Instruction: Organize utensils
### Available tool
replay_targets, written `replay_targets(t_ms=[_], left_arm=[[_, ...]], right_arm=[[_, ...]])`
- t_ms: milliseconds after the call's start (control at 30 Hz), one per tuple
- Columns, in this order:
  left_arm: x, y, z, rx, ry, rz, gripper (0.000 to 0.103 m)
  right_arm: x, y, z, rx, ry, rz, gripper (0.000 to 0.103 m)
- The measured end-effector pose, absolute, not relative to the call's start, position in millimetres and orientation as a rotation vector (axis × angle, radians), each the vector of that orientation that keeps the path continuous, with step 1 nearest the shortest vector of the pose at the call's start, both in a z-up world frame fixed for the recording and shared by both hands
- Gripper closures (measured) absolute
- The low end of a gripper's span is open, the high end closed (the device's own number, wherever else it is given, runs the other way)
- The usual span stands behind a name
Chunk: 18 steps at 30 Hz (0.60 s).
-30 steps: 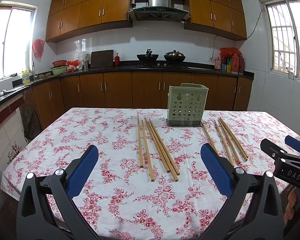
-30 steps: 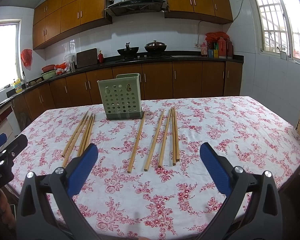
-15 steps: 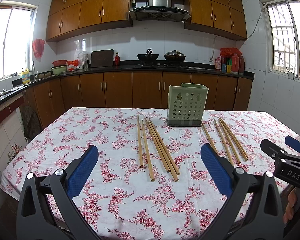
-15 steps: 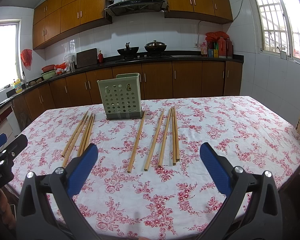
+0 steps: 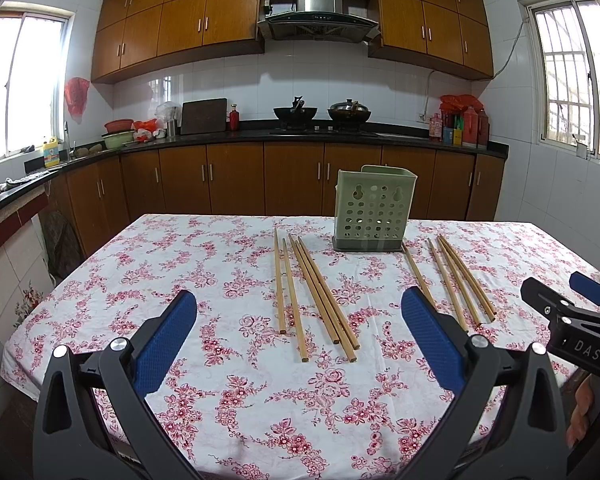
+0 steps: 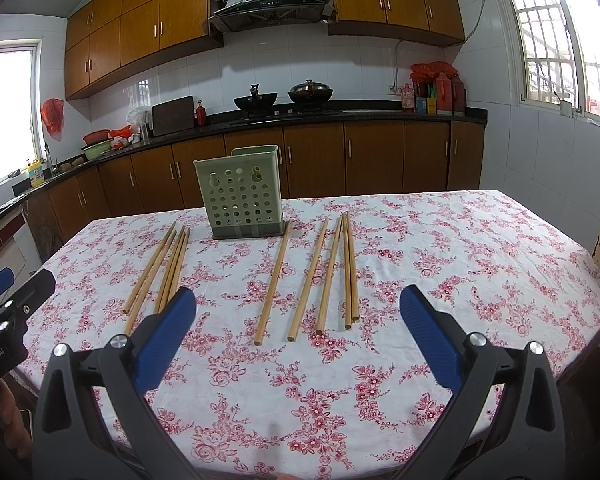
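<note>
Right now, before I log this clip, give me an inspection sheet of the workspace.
Surface: table under a white cloth with red flowers.
Job's things: green holder upright near the far edge; left chopsticks and right chopsticks lie flat in two loose groups, none in the holder.
Clutter: nothing seen on the table.
Grippers: left claw open, holding nothing, above the near edge; right claw open, holding nothing.
Cables: one wall cable by the right cupboards.
Surroundings: kitchen counter with two woks, bottles, bowls; windows both sides.
</note>
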<state>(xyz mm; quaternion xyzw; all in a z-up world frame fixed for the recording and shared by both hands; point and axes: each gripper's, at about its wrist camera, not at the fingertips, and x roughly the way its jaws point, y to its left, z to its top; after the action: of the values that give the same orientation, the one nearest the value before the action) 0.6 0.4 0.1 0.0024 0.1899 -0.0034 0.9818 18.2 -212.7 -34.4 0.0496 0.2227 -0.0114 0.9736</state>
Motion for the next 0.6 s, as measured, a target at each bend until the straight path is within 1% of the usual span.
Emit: replay_targets(t_ms=[600], left_arm=[[0.8,0.6,0.0,0.004,0.384,-0.007,0.002]], right_arm=[[19.1,-212.8,-36.7,0.103,0.451,-0.023,0.004]])
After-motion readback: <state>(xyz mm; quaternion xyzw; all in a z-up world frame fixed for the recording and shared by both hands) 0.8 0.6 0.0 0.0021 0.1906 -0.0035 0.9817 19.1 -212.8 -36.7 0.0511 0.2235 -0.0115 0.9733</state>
